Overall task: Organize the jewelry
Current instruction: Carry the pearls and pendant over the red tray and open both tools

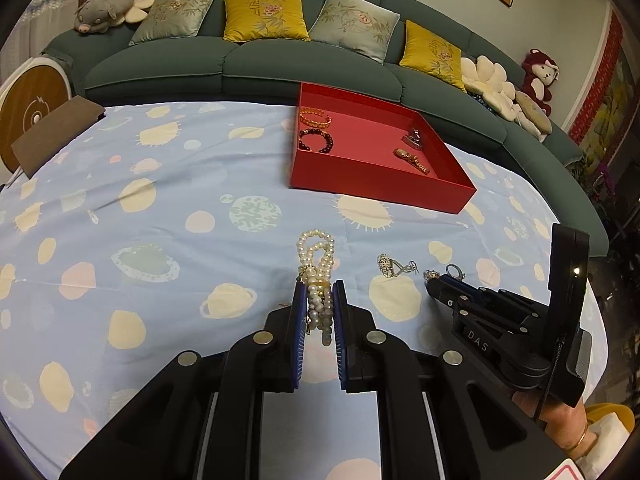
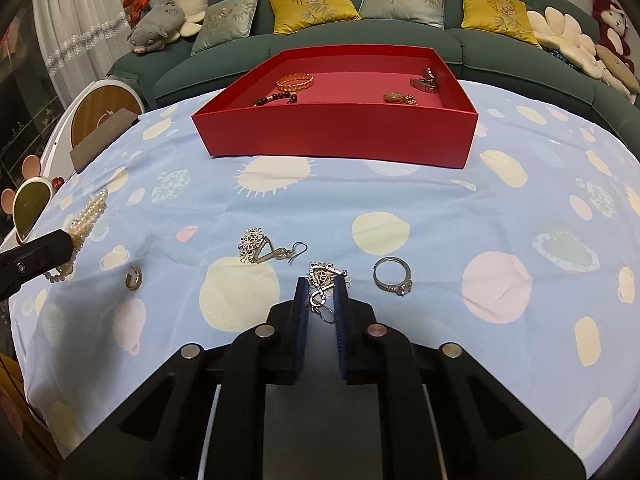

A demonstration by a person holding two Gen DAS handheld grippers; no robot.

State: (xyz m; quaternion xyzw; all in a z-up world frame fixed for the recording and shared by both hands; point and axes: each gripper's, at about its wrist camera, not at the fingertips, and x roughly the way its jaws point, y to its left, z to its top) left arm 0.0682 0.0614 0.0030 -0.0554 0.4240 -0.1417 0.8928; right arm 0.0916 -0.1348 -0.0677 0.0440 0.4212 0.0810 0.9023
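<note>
now, in the left wrist view, the left tool is closed on a bundled pearl necklace, the strands pinched between its blue pads and looping out ahead of the tips. the red tray sits further back on the bench, which is covered in a planet-print cloth, with a gold bracelet, a dark bead bracelet and a gold watch already inside. the right tool shows at the right edge, nose down among the small pieces.

in the right wrist view, the right tool is narrow, its pads pressed on a filigree earring whose hook hangs between them. its twin earring lies just to the left, a stone ring just to the right, and a small gold hoop further left, near the pearls.

to do this step well, i'd lift the earring straight up before heading for the tray, since the hook could snag the cloth and the grip looks slight. the pearls want carrying high enough that the hanging loops clear the tray's near wall. setting each piece in bare floor space, apart from the bracelets and watch, would keep things tidy.
</note>
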